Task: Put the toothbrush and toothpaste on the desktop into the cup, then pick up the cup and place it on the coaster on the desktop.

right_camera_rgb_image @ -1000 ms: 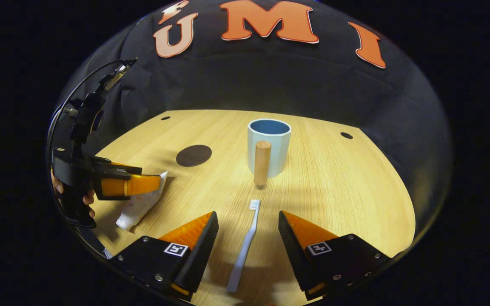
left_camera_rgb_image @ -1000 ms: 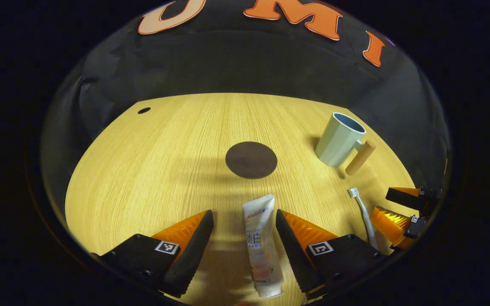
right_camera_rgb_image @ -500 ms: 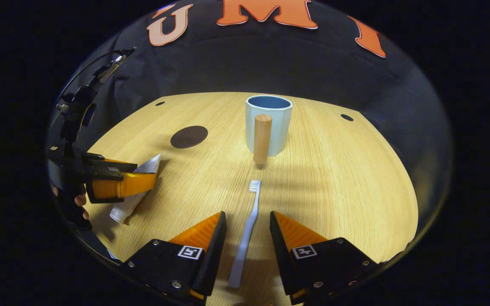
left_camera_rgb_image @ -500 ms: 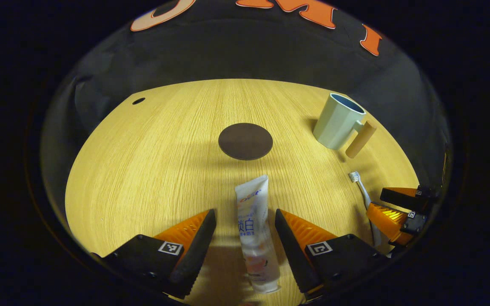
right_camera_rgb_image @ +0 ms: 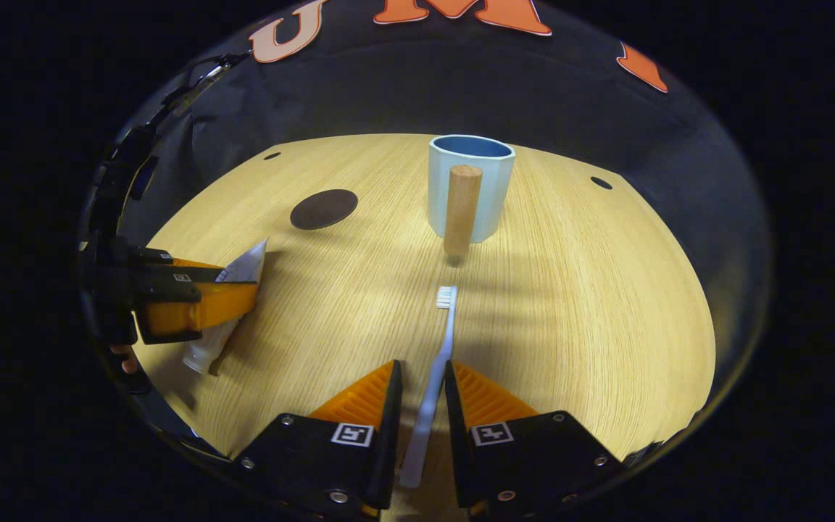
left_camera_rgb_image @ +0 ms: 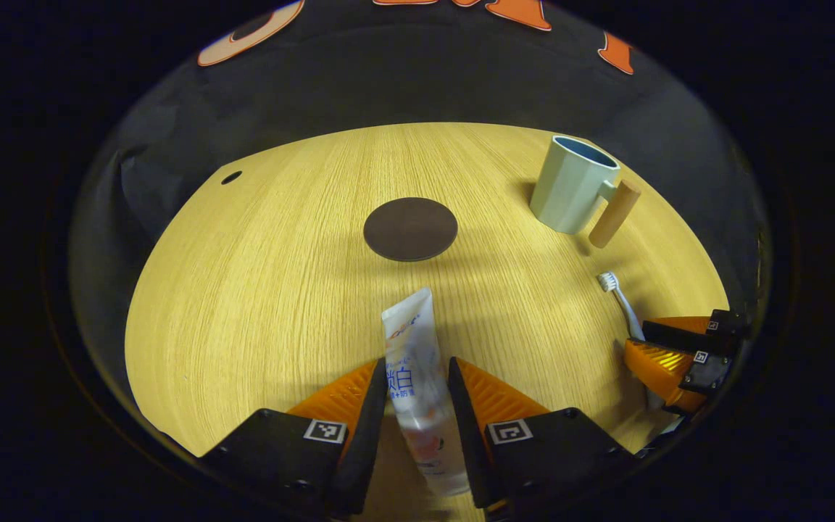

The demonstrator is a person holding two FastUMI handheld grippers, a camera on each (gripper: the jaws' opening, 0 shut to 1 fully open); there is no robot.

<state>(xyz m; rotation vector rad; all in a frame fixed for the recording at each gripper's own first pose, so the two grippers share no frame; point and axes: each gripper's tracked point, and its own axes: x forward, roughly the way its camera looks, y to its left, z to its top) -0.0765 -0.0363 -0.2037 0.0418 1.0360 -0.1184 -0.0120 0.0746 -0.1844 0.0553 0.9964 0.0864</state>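
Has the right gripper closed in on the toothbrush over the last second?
Yes. The right gripper has narrowed around the toothbrush, which lies pointing at the cup as before.

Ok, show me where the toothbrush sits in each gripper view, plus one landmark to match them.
Left gripper view: toothbrush at far right, head pointing toward the cup.
Right gripper view: toothbrush at bottom centre, between this gripper's fingers, head toward the cup.
Shared landmark: the dark round coaster.

My left gripper view looks down low over the desk (left_camera_rgb_image: 258, 275), close above the toothpaste (left_camera_rgb_image: 414, 377), facing the coaster (left_camera_rgb_image: 410, 229); my right gripper view sits close over the toothbrush (right_camera_rgb_image: 435, 377), facing the cup (right_camera_rgb_image: 470, 187); both share the whole desktop
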